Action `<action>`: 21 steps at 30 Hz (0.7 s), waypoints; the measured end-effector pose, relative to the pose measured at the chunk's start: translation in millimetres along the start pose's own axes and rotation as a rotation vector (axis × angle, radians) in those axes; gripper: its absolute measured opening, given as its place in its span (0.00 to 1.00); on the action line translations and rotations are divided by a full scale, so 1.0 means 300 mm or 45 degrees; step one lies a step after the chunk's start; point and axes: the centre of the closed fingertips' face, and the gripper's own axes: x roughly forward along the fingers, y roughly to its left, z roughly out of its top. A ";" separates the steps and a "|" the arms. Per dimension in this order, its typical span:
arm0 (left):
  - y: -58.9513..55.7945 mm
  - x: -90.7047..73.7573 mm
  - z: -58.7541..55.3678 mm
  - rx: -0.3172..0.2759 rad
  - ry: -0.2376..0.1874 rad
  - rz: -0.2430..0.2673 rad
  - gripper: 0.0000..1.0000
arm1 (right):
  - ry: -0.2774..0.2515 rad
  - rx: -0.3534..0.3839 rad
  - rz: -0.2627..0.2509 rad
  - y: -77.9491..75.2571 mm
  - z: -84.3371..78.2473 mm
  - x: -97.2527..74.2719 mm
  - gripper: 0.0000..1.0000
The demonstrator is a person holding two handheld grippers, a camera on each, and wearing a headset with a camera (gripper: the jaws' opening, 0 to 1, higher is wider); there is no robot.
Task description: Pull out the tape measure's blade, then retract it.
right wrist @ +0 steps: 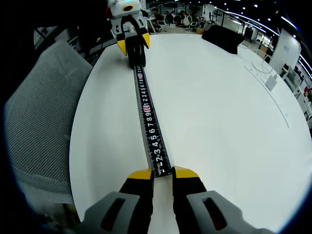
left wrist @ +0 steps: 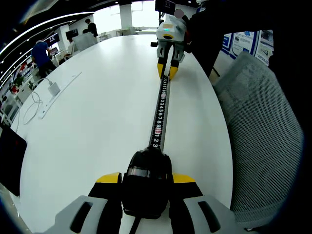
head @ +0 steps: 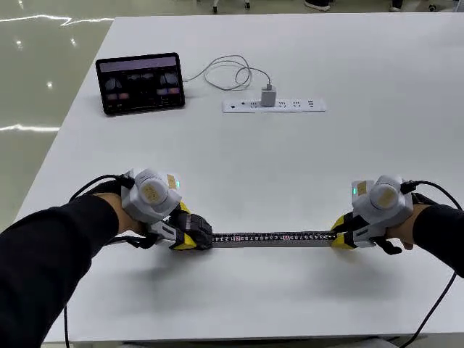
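Two grips: your left gripper (head: 187, 235) has its jaws closed around the case (left wrist: 147, 187); your right gripper (head: 339, 239) has its jaws narrowed onto the tip of the blade (right wrist: 148, 122)
Blade: drawn out in a straight line between the two grippers, lying flat on the surface (head: 290, 167) near its front edge, numbers up
Stage: the pull looks done or nearly so, so retracting is likely next
Retract: walk the right gripper toward the case along the blade's own line, letting the spring take it in at your pace
Tip: don't open the right jaws until the hook is near the case mouth; a freed blade would likely whip back and twist
Case: hold it low and level, mouth aimed at the right gripper, so the blade feeds in without kinking
Lock: whether it is set cannot be told from here; if the blade resists, free it first
Clearance: the tablet (head: 141, 83) and power strip (head: 274, 106) sit well apart at the far side, out of the path
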 end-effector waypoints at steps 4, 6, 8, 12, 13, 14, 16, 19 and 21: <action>-0.001 -0.002 0.009 -0.012 -0.072 0.001 0.33 | 0.000 0.022 0.002 0.000 0.000 -0.001 0.10; 0.006 -0.005 0.007 -0.023 -0.079 0.002 0.34 | 0.004 0.020 0.002 0.000 0.001 -0.001 0.10; 0.003 -0.004 0.012 -0.023 -0.077 0.002 0.34 | 0.006 0.011 0.003 0.000 0.002 0.000 0.10; 0.003 0.001 0.016 -0.011 -0.071 0.001 0.34 | 0.007 -0.007 -0.007 0.005 0.004 0.000 0.11; -0.001 0.001 0.017 0.003 -0.065 0.006 0.34 | 0.012 -0.009 -0.014 0.004 0.003 -0.001 0.11; -0.001 0.000 0.015 0.005 -0.066 0.010 0.35 | 0.013 -0.007 -0.020 -0.004 0.001 0.000 0.11; 0.008 -0.001 0.011 -0.011 -0.073 0.017 0.35 | 0.012 -0.002 -0.027 -0.007 0.000 0.000 0.12; 0.008 -0.003 0.006 -0.025 -0.073 0.032 0.35 | 0.019 -0.002 -0.043 -0.010 0.001 0.002 0.12; 0.008 -0.006 0.001 -0.020 -0.063 0.045 0.36 | 0.011 -0.002 -0.063 -0.012 0.007 0.003 0.14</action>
